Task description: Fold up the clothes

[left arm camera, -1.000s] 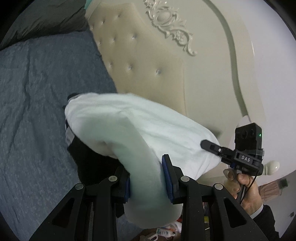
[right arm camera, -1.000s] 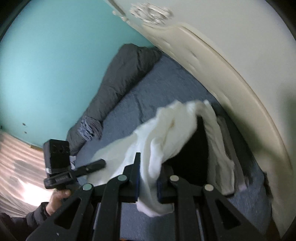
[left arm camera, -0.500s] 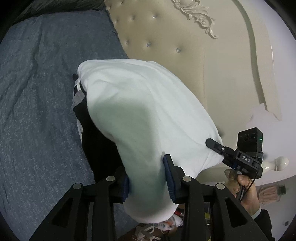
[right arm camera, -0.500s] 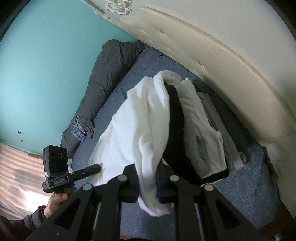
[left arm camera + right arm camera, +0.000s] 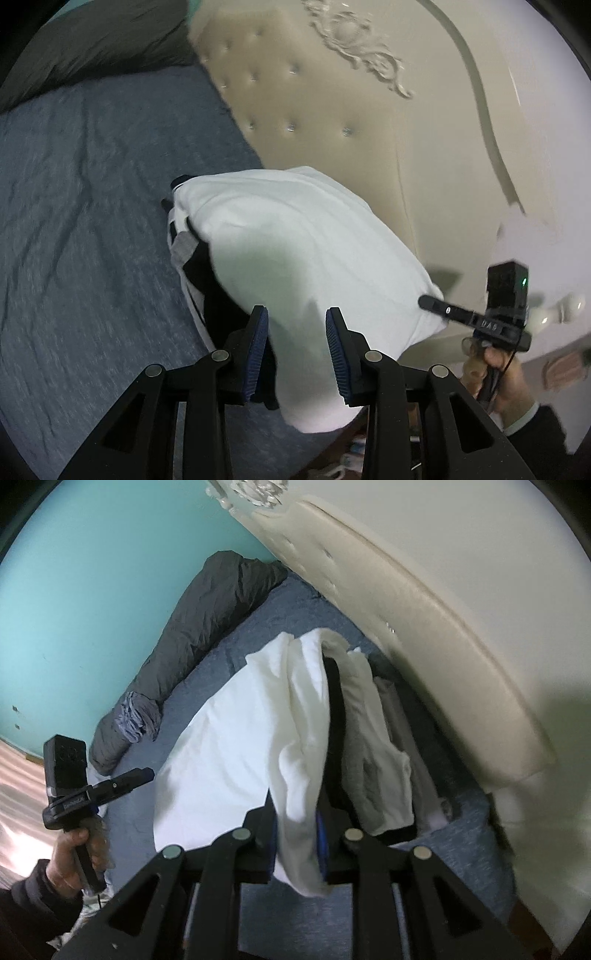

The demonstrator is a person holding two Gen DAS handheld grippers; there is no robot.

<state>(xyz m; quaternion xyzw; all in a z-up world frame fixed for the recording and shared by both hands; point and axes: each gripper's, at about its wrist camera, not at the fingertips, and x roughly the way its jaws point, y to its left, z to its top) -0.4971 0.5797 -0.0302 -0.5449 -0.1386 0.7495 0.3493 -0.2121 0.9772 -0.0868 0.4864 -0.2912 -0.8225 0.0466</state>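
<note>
- Blue-grey bedding (image 5: 92, 206) covers the bed, with a cream tufted headboard (image 5: 295, 96) behind it and a teal wall (image 5: 92, 572) to one side.
- Left gripper (image 5: 297, 347) has a thick bunch of the white garment (image 5: 295, 240) between its blue pads (image 5: 338, 354), and the cloth fills the gap, so I read it as clamped.
- Right gripper (image 5: 295, 834) pinches a narrower fold of the same white garment (image 5: 236, 738); its jaws are opening at this moment, with the cloth between them and in contact with the pads.
- Compared with a second ago, the garment has come down: it was billowing in the air between the two grippers, and now it drapes across a stack of folded clothes (image 5: 376, 746) lying just beside the headboard.
- Black and grey pieces of that stack show under the white cloth's edge (image 5: 184, 254) in the left view.
- My reading is that the white piece is being laid on the pile, and the loosening right grip marks the start of the release.
- One risk: the near end of the cloth hangs over the bed edge below both grippers, so letting go may leave it sagging off the stack.
- A dark rolled duvet (image 5: 207, 627) lies well apart along the wall.
</note>
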